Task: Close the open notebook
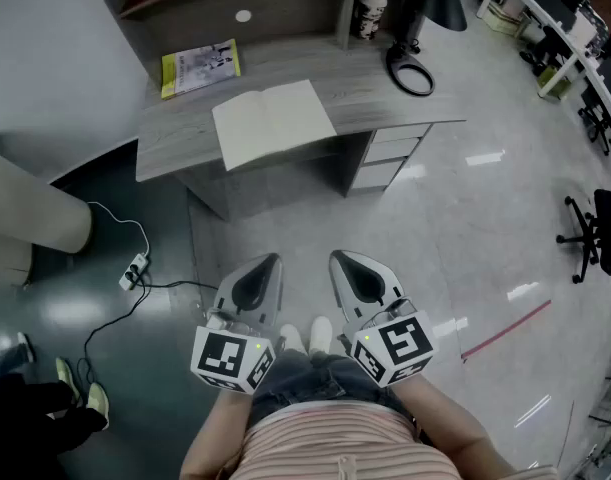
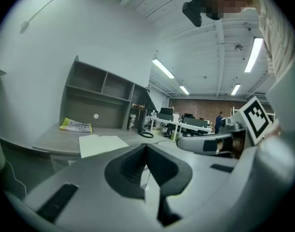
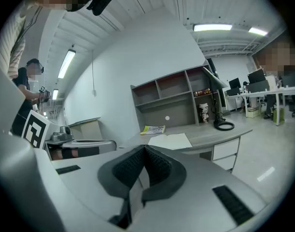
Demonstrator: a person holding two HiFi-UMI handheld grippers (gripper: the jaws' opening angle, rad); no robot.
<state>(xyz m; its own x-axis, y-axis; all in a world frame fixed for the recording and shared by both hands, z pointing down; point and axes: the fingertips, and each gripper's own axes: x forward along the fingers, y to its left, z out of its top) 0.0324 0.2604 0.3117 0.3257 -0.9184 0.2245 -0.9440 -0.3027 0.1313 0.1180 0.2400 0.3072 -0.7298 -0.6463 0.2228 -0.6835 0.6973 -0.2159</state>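
An open notebook [image 1: 273, 122] with blank cream pages lies flat on the grey desk [image 1: 175, 143], far ahead of me; it also shows as the notebook [image 2: 101, 143] in the left gripper view and the notebook [image 3: 170, 141] in the right gripper view. My left gripper [image 1: 274, 259] and right gripper [image 1: 334, 256] hang side by side low over the floor, well short of the desk. Both have their jaws together with nothing between them.
A yellow magazine [image 1: 199, 67] lies at the desk's back left. A black lamp with a ring base [image 1: 412, 74] and a jar [image 1: 370, 13] stand at the back right by the shelf unit. A power strip with cables [image 1: 135, 269] lies on the floor left. An office chair [image 1: 595, 233] stands far right.
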